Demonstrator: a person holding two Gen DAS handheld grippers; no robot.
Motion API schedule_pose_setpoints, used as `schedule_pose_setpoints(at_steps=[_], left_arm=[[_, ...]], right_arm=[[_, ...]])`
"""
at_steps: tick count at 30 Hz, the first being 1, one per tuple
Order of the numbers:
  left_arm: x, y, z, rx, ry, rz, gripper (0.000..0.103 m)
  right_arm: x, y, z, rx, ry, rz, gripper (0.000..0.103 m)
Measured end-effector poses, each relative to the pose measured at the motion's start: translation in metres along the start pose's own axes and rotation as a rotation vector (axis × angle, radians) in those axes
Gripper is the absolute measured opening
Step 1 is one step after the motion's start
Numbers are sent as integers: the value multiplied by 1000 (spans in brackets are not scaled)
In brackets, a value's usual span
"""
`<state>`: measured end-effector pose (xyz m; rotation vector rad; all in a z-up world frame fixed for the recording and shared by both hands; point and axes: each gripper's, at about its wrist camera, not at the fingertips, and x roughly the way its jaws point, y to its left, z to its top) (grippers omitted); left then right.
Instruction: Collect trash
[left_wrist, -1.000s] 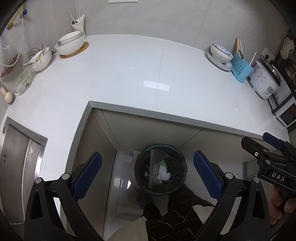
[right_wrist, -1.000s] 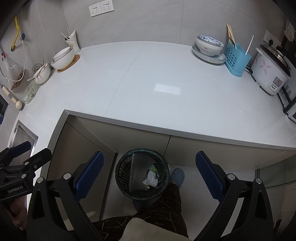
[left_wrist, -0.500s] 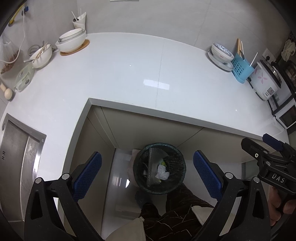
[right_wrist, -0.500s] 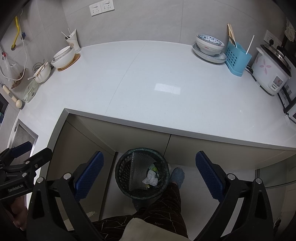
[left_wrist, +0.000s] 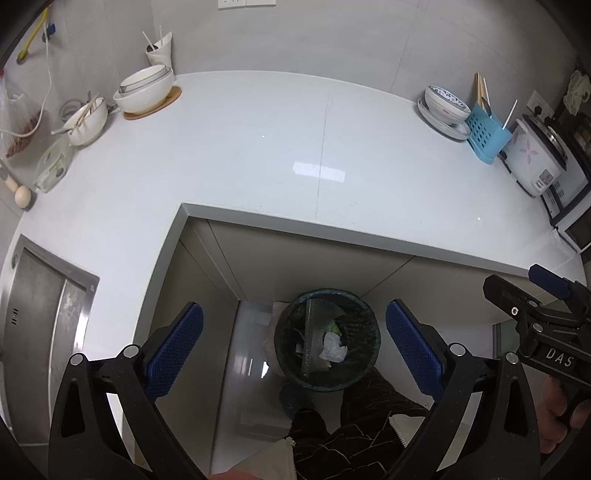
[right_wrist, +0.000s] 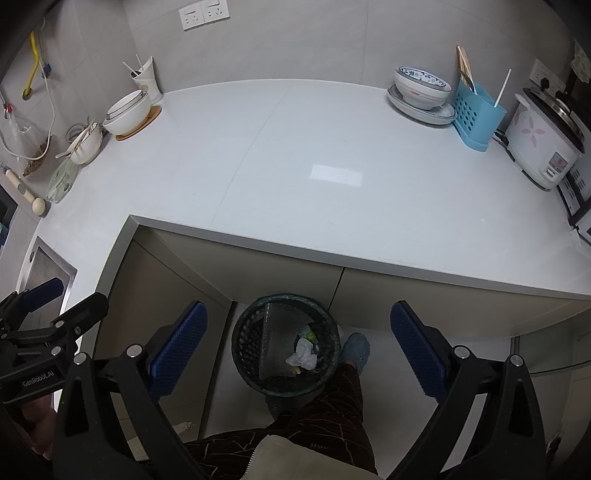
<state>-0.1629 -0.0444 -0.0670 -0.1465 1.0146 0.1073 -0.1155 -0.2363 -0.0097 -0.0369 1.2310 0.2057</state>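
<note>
A dark mesh trash bin stands on the floor below the counter edge, also in the right wrist view. Crumpled white paper and a yellow-green scrap lie inside it; the paper also shows in the right wrist view. My left gripper is open and empty, held high above the bin. My right gripper is open and empty, also above the bin. Each gripper shows at the edge of the other's view, the right and the left.
The white L-shaped counter carries bowls at the back left, and a plate with bowl, blue utensil holder and rice cooker at the right. A steel sink lies at left. The person's legs are beside the bin.
Both grippers stay open and empty. The left view has tilted up slightly, so more of the back wall shows; the right has barely moved.
</note>
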Motion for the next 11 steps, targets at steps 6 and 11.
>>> schedule_pose_setpoints(at_steps=[6, 11], left_arm=[[3, 2, 3, -3, 17, 16, 97], [3, 5, 4, -8, 22, 14, 97]], right_arm=[[1, 1, 0, 2, 2, 1, 95], [3, 2, 0, 4, 4, 7, 95]])
